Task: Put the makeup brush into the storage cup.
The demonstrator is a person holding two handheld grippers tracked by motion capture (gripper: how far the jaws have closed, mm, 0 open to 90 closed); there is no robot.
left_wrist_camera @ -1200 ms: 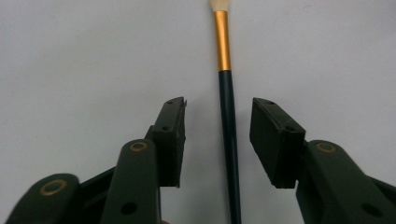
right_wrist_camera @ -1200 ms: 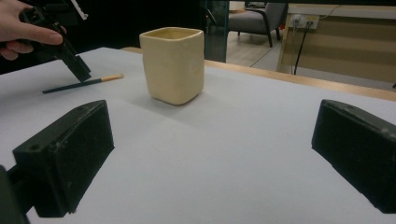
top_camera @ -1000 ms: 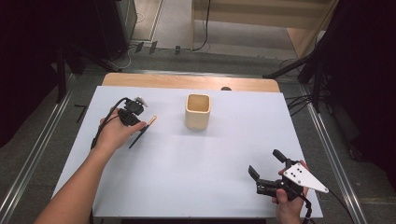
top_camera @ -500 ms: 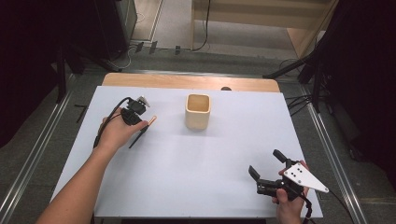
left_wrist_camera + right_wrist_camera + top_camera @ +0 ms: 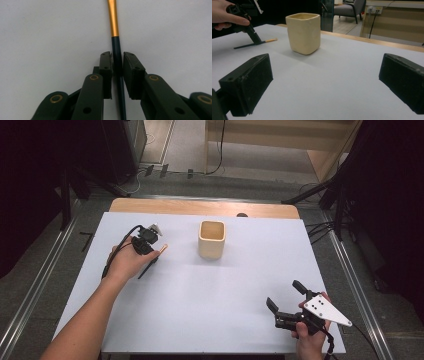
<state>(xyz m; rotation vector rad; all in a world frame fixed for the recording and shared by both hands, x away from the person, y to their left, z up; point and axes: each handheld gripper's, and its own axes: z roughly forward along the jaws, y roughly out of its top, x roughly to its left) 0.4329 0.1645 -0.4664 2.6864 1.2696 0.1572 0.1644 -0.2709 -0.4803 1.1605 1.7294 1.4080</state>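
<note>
A thin brush point(image 5: 161, 250) with a dark handle and a gold-orange end lies on the white table point(image 5: 210, 295) at the left. My left gripper point(image 5: 151, 258) points down onto it. In the left gripper view the two jaws point(image 5: 117, 56) stand shut on the dark handle, and the gold part point(image 5: 113, 20) runs out ahead. A cream square cup point(image 5: 212, 240) stands upright at the table's middle back, right of the brush. My right gripper point(image 5: 283, 292) rests open near the front right corner. Its view looks across the table at the cup point(image 5: 304, 32), the brush point(image 5: 270, 40) and the left gripper point(image 5: 253, 35).
The table's wooden far edge point(image 5: 200, 207) runs behind the cup. A cable point(image 5: 117, 252) trails from the left gripper over the hand. Floor rails and dark stands surround the table.
The left hand and gripper have shifted slightly over the brush. The right gripper has stayed where it was.
</note>
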